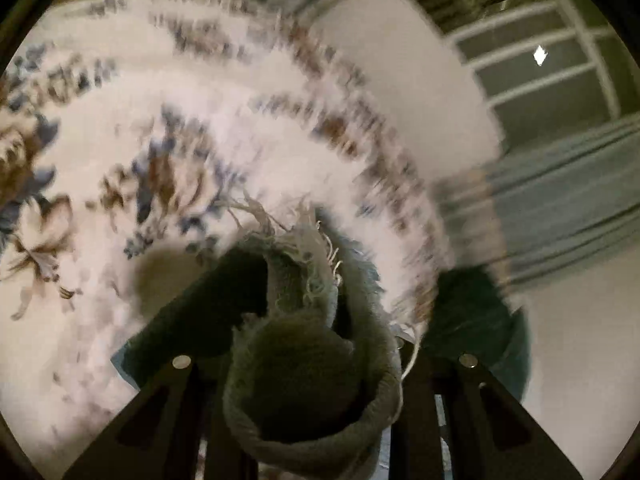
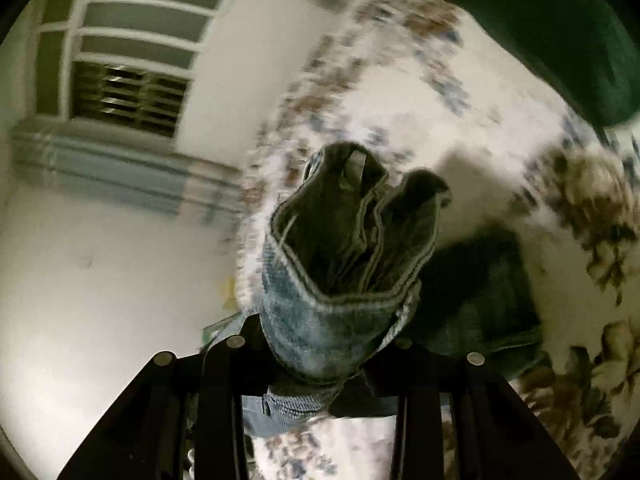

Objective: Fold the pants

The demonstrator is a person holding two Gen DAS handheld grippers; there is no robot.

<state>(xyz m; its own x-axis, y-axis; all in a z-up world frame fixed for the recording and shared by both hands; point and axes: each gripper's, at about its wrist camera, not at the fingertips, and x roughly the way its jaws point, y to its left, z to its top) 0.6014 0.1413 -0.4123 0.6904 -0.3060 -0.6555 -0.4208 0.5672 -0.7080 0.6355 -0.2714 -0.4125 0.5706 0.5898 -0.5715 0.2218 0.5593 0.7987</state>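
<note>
Pants (image 2: 340, 252) bunched and clamped at two ends: stitched hem or waistband edge, layers stacked, pinched in the right gripper (image 2: 320, 344); frayed denim cuff (image 1: 316, 280) pinched in the left gripper (image 1: 304, 360). Both clenched on cloth, fabric bulging forward past the finger roots and hiding the tips. Lifted, apparently, off the floral bedspread (image 1: 120, 140), though heavy blur left that uncertain. Long axis of the garment likely strung between the two grips, left to right, with neither hand nearer than the other. More denim, dark, lying on the spread just right of the right gripper. Beyond the bedspread's far edge, pale wall and a barred window (image 2: 132, 92) with a striped curtain (image 1: 560, 208). Next move judged to turn on bringing the two held ends together, edge onto edge.
</note>
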